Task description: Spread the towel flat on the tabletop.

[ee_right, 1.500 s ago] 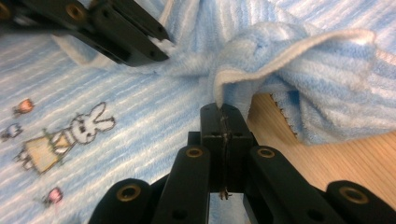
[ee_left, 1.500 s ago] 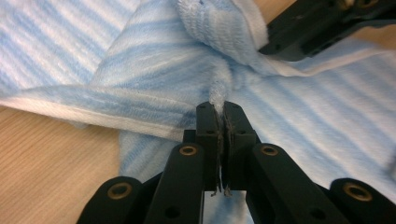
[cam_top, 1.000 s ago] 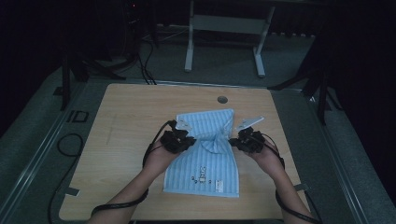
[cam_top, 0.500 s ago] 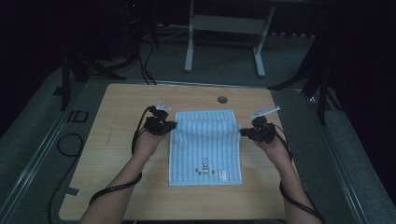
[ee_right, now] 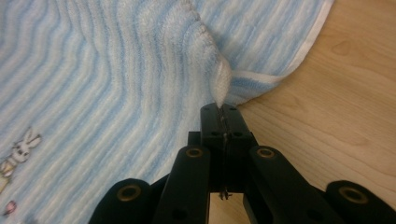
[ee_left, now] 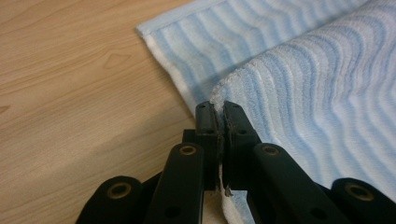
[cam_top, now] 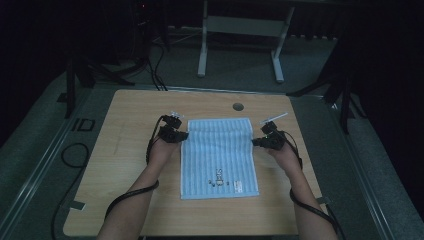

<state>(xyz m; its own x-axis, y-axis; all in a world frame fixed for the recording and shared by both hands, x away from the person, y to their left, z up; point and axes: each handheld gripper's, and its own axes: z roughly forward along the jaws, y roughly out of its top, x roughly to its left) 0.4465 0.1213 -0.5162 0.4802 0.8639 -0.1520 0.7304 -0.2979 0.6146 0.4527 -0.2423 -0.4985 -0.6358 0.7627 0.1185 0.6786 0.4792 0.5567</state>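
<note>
Where the striped towel [cam_top: 219, 155] lies, wooden table [cam_top: 125, 165], dark room, grey floor [cam_top: 235, 65]

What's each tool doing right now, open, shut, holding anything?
Left tool: shut on the left edge of the striped towel.
Right tool: shut on the towel's right edge.

Blue striped towel [cam_top: 219, 155], flat on my wooden table [cam_top: 125, 165]; my left gripper [cam_top: 176, 134] and right gripper [cam_top: 262, 141] at its side edges.
</note>
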